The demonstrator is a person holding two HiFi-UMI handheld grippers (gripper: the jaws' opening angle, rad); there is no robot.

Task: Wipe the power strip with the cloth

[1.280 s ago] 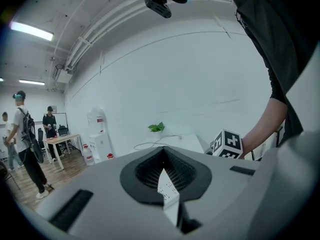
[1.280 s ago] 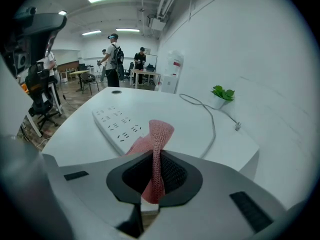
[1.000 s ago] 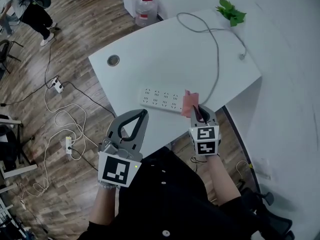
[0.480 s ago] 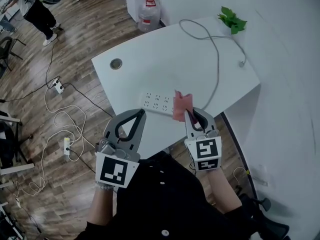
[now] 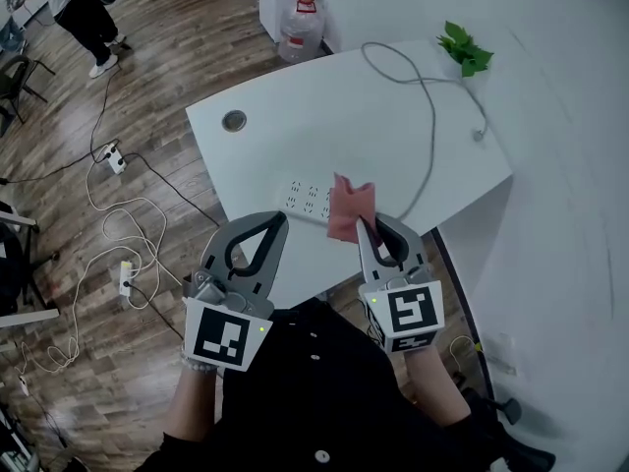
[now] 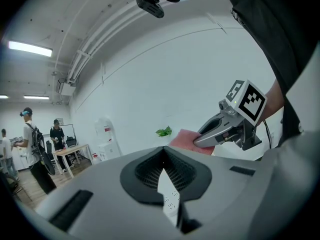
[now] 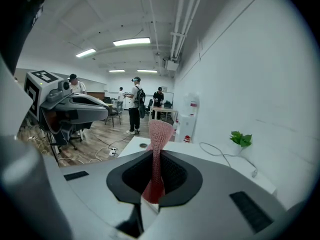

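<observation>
The right gripper [image 5: 366,226] clenches the cloth [image 5: 346,205] over the power strip [image 5: 307,198]. The left gripper [image 5: 279,221] is closed on nothing. Wiping looks about to start; next it needs pressing down and dragging along.

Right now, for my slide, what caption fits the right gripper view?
Right gripper shut on the pink cloth, with the white table, grey cable and green plant beyond.

Curved white desk [image 5: 324,126] with a round cable grommet [image 5: 234,120] near its left corner and a little green plant [image 5: 466,49] at the far edge by the wall. Past the desk, a water jug [image 5: 305,13] with a red cap sits on the wood floor [image 5: 167,77]. White cords [image 5: 120,203] lie tangled there. A person [image 5: 88,8] stands top left.
</observation>
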